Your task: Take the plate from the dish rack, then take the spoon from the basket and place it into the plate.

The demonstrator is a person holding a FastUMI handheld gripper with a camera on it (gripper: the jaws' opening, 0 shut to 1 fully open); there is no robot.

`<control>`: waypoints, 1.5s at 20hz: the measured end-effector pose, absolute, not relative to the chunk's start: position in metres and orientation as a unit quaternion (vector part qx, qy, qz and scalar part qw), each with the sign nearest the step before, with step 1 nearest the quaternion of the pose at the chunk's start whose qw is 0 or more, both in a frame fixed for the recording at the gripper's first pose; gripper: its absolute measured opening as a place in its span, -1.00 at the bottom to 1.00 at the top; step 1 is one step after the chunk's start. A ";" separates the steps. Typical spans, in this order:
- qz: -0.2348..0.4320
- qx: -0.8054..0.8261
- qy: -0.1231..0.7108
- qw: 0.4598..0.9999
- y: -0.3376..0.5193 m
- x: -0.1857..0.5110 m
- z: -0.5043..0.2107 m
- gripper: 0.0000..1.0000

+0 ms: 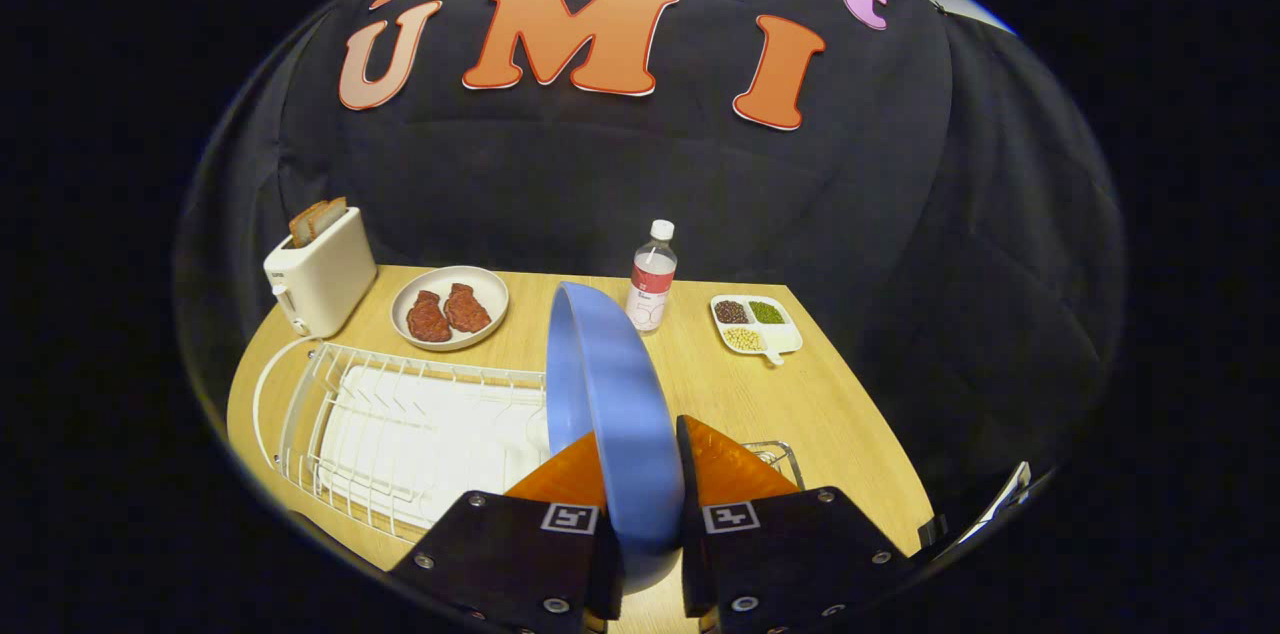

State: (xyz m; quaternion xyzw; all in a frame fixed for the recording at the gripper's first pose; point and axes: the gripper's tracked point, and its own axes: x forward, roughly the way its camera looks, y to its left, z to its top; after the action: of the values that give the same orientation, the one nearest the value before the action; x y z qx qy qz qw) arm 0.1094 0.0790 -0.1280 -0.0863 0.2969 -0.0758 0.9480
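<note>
Gripper (640, 474) at bottom centre of frame, pointing forward and slightly down. Two fingers rising from dark housings at lower left and lower right, each housing bearing a square marker near its inner top corner and several screw heads. Left fingertip (565, 479) and right fingertip (725, 464) pressed against opposite faces of the plate (610, 394), which stands on edge between them, rim upward. Jaws closed to the plate's thickness, firmly clamping it, roughly level with each other.
</note>
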 end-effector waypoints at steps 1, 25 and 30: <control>-0.069 -0.074 0.297 0.950 0.082 0.100 -0.126 -0.53; 0.001 0.252 0.406 0.878 0.133 -0.102 -0.248 -0.53; 0.022 0.308 0.439 0.844 0.161 -0.111 -0.283 -0.53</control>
State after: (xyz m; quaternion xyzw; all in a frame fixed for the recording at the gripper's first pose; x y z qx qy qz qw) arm -0.1110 0.1608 -0.2829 0.3084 0.4390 0.0222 0.8436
